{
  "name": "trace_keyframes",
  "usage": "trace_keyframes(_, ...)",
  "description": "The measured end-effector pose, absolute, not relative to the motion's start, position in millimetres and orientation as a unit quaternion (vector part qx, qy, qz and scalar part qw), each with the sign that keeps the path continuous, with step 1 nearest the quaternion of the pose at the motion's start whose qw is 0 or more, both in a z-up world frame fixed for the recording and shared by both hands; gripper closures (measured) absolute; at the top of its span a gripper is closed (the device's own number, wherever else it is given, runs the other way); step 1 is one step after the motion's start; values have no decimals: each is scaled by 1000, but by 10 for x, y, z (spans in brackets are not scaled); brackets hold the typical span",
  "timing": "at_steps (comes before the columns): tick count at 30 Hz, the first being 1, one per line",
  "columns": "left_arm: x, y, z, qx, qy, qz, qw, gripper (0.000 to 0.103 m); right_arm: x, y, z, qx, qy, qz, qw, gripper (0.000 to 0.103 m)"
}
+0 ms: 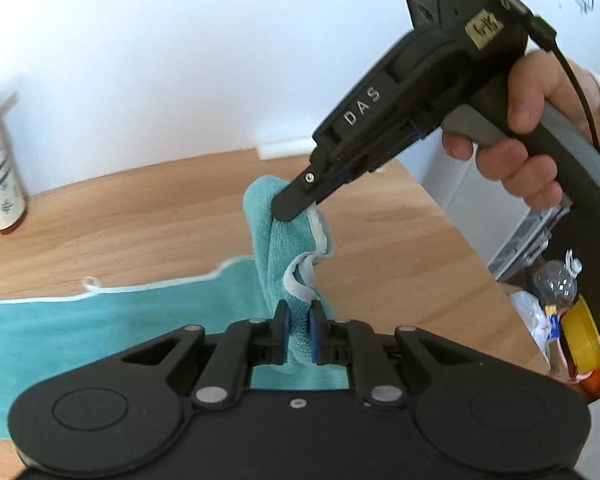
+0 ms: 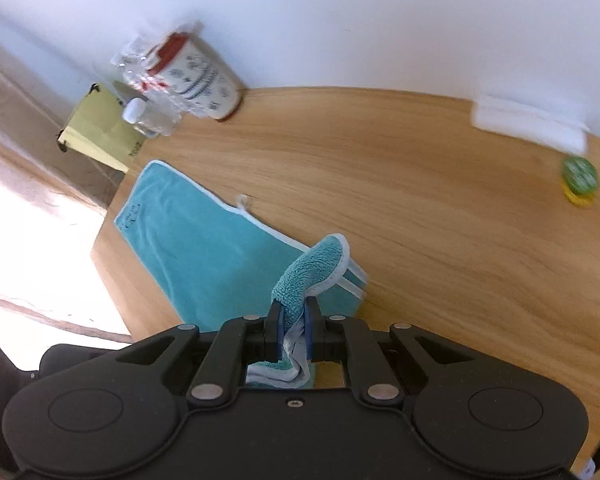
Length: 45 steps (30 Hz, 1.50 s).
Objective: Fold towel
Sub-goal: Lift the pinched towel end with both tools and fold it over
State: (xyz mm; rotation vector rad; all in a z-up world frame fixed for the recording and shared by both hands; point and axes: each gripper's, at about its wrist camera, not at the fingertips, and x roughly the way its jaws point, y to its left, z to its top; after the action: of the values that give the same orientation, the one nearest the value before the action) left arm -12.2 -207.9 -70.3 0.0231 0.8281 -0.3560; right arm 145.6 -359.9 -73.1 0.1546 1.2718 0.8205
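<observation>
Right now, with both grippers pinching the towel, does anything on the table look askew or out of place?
Nothing is spilled or damaged. The towel lies at a slant, with its far end at the edge of the table. The left gripper and right gripper hold its near end bunched. The cup stands upright.

One teal towel (image 2: 204, 240) lies on one wooden table (image 2: 420, 200). Two grippers: left gripper (image 1: 299, 332), right gripper (image 2: 293, 332). At ten o'clock stand one patterned cup (image 2: 204, 80) and one clear bottle (image 2: 148, 116); at three o'clock, one green ball (image 2: 579, 178).
</observation>
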Motion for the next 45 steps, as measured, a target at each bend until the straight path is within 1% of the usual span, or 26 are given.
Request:
trace_keyframes(10, -54, -655, -721, -15, 404, -201, 892, 94, 1485, -2417, -712, 72, 586, 338, 733, 92)
trace_keyframes(19, 45, 274, -753, -27, 429, -178, 885, 94, 1428, -1460, -688, 69, 587, 337, 733, 92)
trace_keyframes(29, 29, 1057, -702, -27, 428, -166, 888, 94, 1429, -633, -690, 56, 586, 347, 730, 92)
trace_keyframes(37, -23, 1677, -694, -42, 431, -124, 893, 94, 1466, 66, -649, 43, 582, 371, 723, 91)
trace_keyframes(45, -48, 2101, -763, -69, 442, -92, 889, 94, 1556, 726, -710, 23, 589, 393, 705, 91)
